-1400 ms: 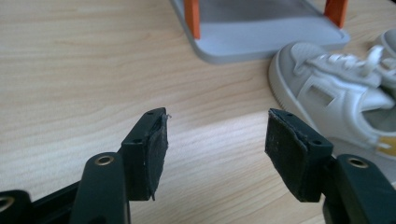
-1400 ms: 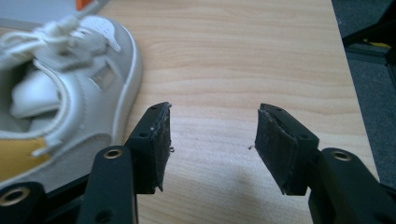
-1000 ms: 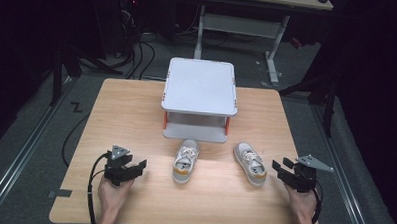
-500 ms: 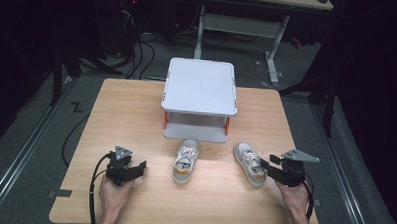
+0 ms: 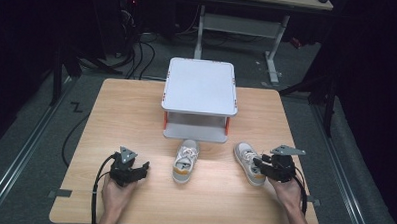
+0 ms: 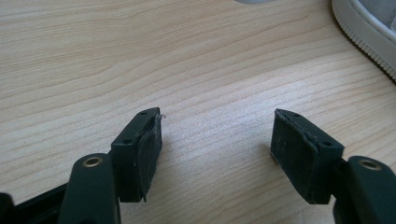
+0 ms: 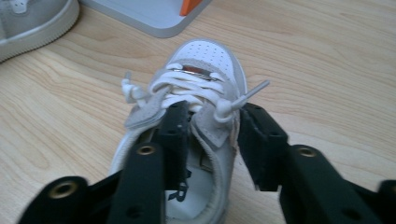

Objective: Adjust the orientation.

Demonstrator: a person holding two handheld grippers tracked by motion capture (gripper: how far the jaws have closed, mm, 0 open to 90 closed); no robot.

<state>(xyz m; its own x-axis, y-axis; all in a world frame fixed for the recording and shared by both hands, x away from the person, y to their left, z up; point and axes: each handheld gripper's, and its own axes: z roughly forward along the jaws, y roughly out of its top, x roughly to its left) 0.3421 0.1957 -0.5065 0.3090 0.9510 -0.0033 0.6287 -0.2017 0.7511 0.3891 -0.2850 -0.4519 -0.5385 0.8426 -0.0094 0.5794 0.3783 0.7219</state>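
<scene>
a: nearest to the person, what do the two grippers do?

b: the left gripper (image 5: pixel 143 167) rests low over bare table (image 5: pixel 136 115), its jaws wide apart with nothing between them; they have just been opening a little more. the right gripper (image 7: pixel 212 140) is at the right shoe (image 7: pixel 196 121). one jaw is inside the shoe's opening, the other outside its side wall. the jaws have just been closing, but i cannot tell if the pads already press the wall.

a: any writing to read?

b: there is a small tag on the tongue and a dark mark on the insole, both too blurred to read.

a: where are the things, and how much room is there?

b: the left shoe (image 5: pixel 186 160) lies in the middle, well apart from the right one. both toes point to the rack (image 5: pixel 200 87) just behind them. the wood to the left of the rack is free up to the table edge.
</scene>
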